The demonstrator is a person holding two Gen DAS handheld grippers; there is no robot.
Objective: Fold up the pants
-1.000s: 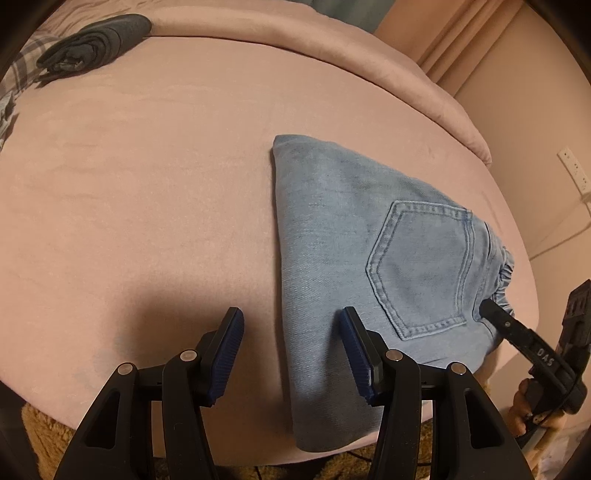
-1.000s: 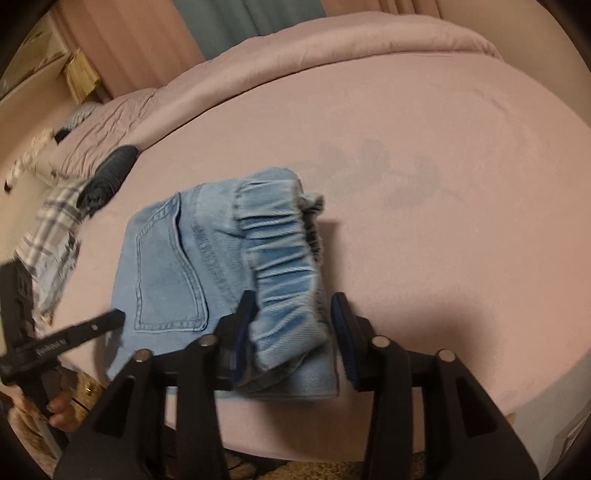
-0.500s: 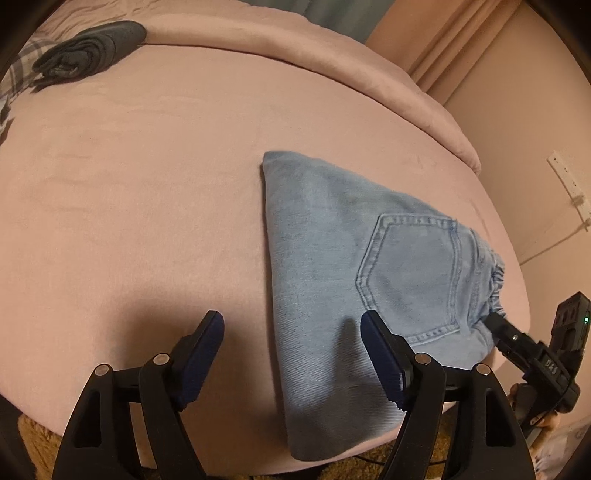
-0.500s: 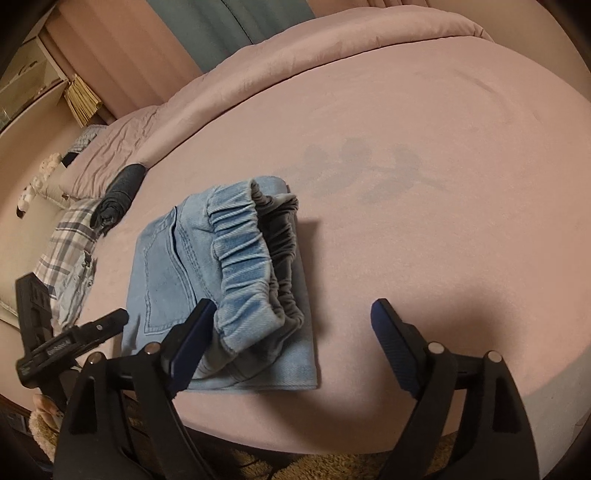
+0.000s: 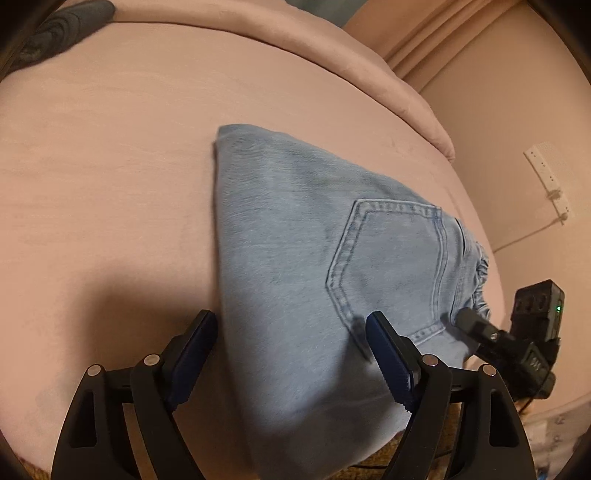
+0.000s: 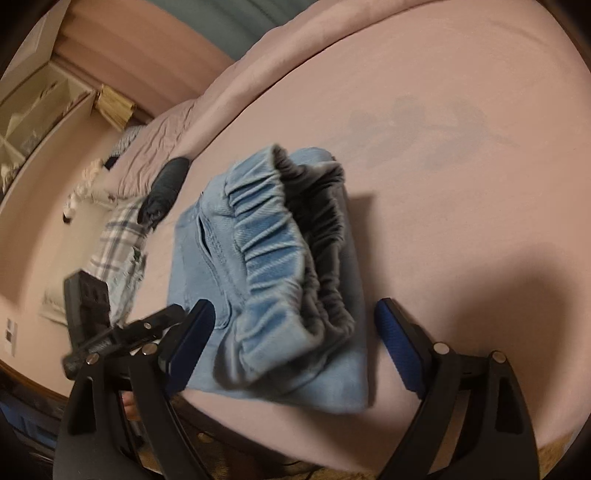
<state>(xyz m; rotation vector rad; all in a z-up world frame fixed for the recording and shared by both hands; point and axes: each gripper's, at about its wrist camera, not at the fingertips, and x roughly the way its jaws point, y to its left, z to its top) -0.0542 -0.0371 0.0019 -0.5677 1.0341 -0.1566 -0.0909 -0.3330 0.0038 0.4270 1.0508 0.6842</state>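
The light blue jeans (image 5: 295, 258) lie folded in a compact stack on the pink bed (image 5: 110, 147), near its front edge, back pocket up. In the right wrist view the jeans (image 6: 266, 258) show their gathered elastic waistband on top of the fold. My left gripper (image 5: 291, 339) is open and empty, its jaws straddling the near end of the stack. My right gripper (image 6: 295, 328) is open and empty, just in front of the waistband end. The right gripper also shows in the left wrist view (image 5: 480, 328) at the waistband side.
A rolled dark grey garment (image 5: 62, 29) and a plaid cloth (image 6: 118, 236) lie at the far side of the bed. A wall with a power strip (image 5: 546, 177) stands right of the bed. Shelves (image 6: 37, 110) stand beyond the bed.
My right gripper let go of the waistband, opened wide and drew back. My left gripper opened wider and moved closer over the near end of the jeans.
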